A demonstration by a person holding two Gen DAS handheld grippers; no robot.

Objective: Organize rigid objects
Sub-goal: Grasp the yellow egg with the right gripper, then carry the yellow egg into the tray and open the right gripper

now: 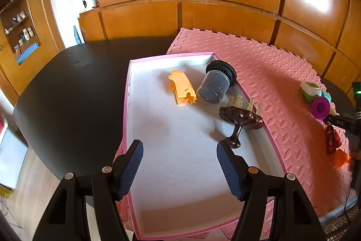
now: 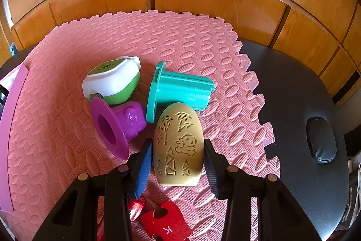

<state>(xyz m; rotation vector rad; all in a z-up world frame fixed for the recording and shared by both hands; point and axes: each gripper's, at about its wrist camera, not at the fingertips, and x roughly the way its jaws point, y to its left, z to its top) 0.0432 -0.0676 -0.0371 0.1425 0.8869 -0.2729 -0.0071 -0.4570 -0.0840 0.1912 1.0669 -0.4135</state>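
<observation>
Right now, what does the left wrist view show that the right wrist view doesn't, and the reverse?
Only the left wrist view: the tray's white floor holding the orange piece, grey canister and dark brown stemmed dish, with the open left gripper above it.

Only the right wrist view: the right gripper shut on the tan carved egg.

Both: the pink foam mat, green-and-white container, purple funnel-shaped toy and the tray's pink rim.

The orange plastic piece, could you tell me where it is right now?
Left wrist view: the orange plastic piece lies inside the pink-rimmed tray, far end, just left of the dark cylinder.
</observation>
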